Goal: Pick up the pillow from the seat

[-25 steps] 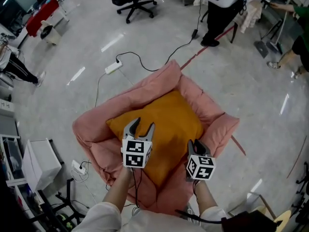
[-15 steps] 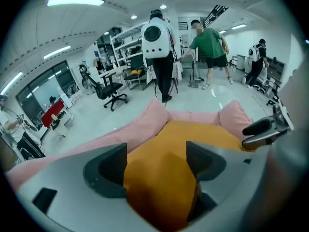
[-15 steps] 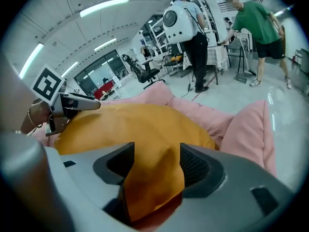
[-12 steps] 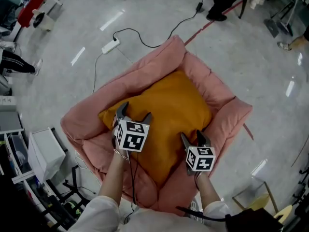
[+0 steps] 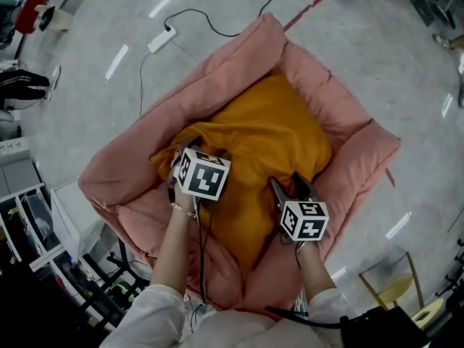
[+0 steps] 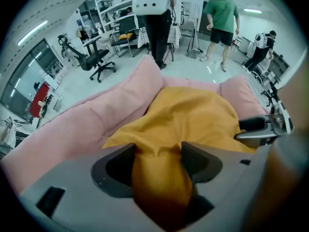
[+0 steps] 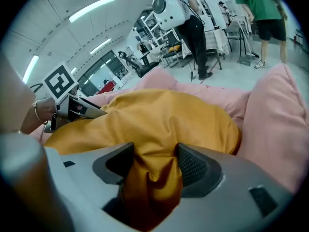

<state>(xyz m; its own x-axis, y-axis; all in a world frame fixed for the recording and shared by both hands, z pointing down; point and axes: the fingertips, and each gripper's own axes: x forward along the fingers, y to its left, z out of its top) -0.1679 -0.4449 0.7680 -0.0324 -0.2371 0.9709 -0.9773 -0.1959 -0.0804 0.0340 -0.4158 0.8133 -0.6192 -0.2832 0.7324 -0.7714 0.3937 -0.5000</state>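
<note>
Two-handed grab, mid-step by the look of it: reach done, clamp not. Orange pillow [image 5: 275, 129] lying in the hollow of the pink seat [image 5: 217, 64], boxed in by the padded walls, not lifted yet. Left gripper [image 6: 158, 149] nose-down on the pillow's near-left corner, beside the seat's left wall; jaws well apart, just been closing, with a fold of orange cloth bulged up between and brushing both inner faces, no real pinch to be seen. Right gripper [image 7: 154, 149] on the near-right edge, tilted shallower; jaws at full spread, just been opening, cloth humped up between there too, nothing clamped. So: neither tool holding anything for now. Next, probably: push both a touch deeper, then shut fully on cloth plus some filling rather than cover alone. Check for a bite on each side before any lift. Then raise both together, level, straight up and clear of the walls. Risk of losing a shallow pinch on a soft, slack cover; risk of sag in the middle between the two holds. Keep the spacing between hands constant while rising.
</note>
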